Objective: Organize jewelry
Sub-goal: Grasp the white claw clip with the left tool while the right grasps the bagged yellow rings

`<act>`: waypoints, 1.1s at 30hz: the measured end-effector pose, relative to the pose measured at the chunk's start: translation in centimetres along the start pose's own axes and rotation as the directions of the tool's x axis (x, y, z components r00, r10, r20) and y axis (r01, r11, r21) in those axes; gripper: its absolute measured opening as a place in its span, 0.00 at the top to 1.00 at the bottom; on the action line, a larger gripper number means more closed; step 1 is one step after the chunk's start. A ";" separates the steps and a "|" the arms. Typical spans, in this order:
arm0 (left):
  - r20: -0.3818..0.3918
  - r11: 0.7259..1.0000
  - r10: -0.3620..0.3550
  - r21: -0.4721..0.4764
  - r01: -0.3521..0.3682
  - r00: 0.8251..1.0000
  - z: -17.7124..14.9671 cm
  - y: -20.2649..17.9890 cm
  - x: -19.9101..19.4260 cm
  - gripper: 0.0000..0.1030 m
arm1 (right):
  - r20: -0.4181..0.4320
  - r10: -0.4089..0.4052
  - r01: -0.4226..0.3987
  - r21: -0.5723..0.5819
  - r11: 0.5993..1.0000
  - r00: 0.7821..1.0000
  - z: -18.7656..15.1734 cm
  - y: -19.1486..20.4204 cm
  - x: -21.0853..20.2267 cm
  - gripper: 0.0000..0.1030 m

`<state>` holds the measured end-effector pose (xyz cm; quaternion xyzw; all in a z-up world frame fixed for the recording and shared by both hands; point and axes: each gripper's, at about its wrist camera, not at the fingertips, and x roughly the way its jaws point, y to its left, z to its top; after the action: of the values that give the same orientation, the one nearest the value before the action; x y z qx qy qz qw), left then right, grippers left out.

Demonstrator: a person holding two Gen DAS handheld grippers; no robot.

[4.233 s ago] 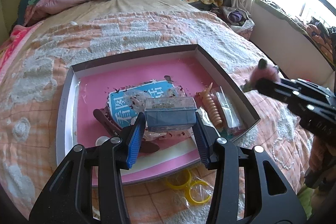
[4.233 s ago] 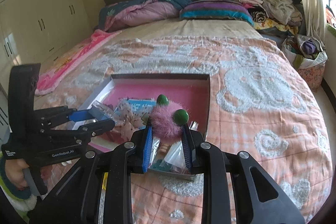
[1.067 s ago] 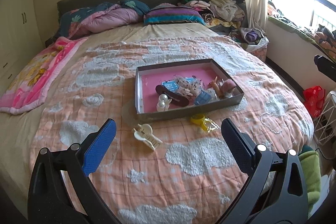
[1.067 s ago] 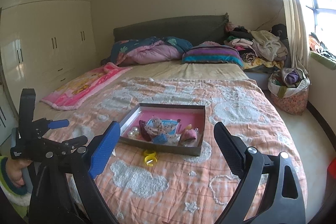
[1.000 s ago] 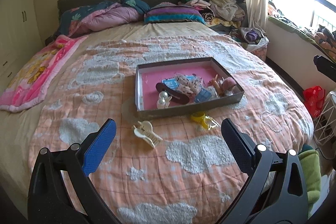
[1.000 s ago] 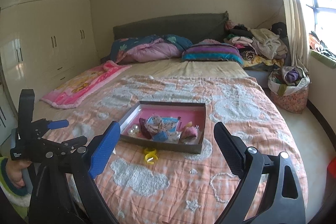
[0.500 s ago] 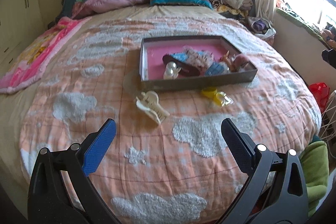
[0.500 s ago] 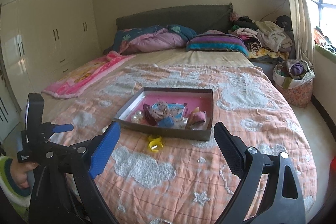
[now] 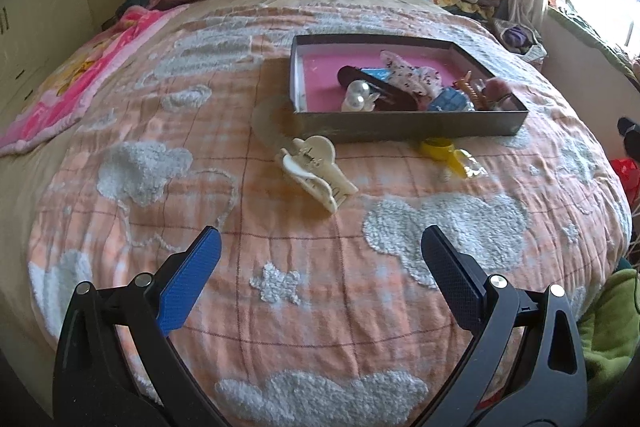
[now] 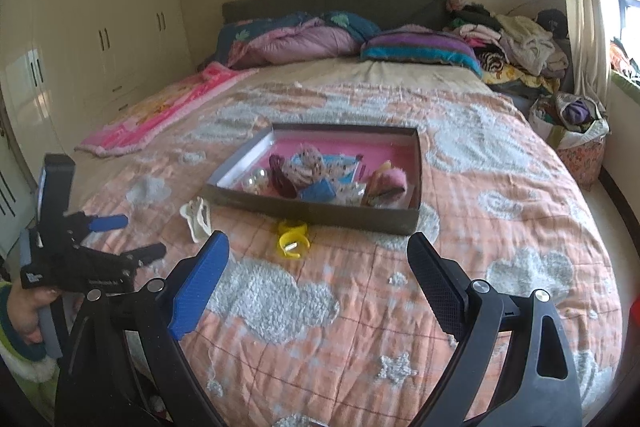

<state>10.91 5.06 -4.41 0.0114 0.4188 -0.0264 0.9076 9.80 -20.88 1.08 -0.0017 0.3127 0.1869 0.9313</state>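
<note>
A dark box point(image 9: 408, 127) with a pink lining point(image 9: 320, 67) sits on the bed and holds several hair pieces and packets; it also shows in the right wrist view point(image 10: 320, 213). A cream hair claw point(image 9: 316, 173) lies on the quilt in front of its left corner, also seen in the right wrist view point(image 10: 198, 217). Yellow rings in a clear bag point(image 9: 450, 153) lie in front of the box, also in the right wrist view point(image 10: 294, 243). My left gripper point(image 9: 320, 271) is open and empty, near the bed's front edge. My right gripper point(image 10: 316, 271) is open and empty.
The peach quilt with white clouds point(image 9: 440, 227) covers the bed. Pillows and a folded duvet point(image 10: 304, 41) lie at the headboard. Clothes point(image 10: 520, 43) pile at the far right. White wardrobes point(image 10: 80, 39) stand to the left. The left gripper shows in the right wrist view point(image 10: 116, 237).
Both grippers, open and empty after backing away from the box, have moved closer to the bed and lower. The box and loose items have not moved.
</note>
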 end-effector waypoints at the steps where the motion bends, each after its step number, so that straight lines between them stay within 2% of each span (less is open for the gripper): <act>1: 0.004 1.000 -0.004 -0.005 0.004 1.000 0.1 0.1 0.1 0.09 | -0.013 0.000 0.000 -0.002 1.000 1.000 -0.2 0.0 0.6 0.13; 7: -0.017 1.000 0.001 -0.017 -0.002 1.000 0.5 0.6 1.6 0.09 | -0.075 0.000 -0.001 -0.016 1.000 0.997 -0.8 0.3 3.9 0.13; 23: -0.080 0.982 -0.107 -0.166 0.093 0.991 3.0 2.9 6.2 0.09 | -0.278 0.048 -0.064 -0.048 0.997 0.959 -1.2 1.5 15.4 0.14; 26: -0.081 0.981 -0.117 -0.162 0.103 0.990 3.4 2.8 6.8 0.09 | -0.312 0.056 -0.070 -0.032 0.997 0.948 -1.5 1.4 17.4 0.23; 28: -0.087 0.982 -0.121 -0.157 0.107 0.989 3.5 2.6 7.3 0.10 | -0.306 0.065 -0.078 -0.031 0.996 0.950 -1.7 1.5 17.9 0.38; 29: -0.092 0.981 -0.127 -0.156 0.112 0.988 3.5 2.5 7.6 0.12 | -0.305 0.068 -0.082 -0.036 0.996 0.950 -1.8 1.7 18.0 0.55; 32: -0.099 0.982 -0.137 -0.145 0.122 0.986 3.5 2.0 8.5 0.24 | -0.295 0.062 -0.074 -0.031 0.997 0.953 -2.1 1.7 17.6 0.63; 33: -0.100 0.983 -0.135 -0.140 0.120 0.986 3.5 1.9 8.8 0.30 | -0.294 0.068 -0.078 -0.022 0.997 0.953 -2.1 1.6 17.2 0.63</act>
<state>19.35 6.44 -8.84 -0.0746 0.4684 -0.0560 0.8786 20.66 -13.71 -10.50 -0.0333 0.4442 0.2241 0.8668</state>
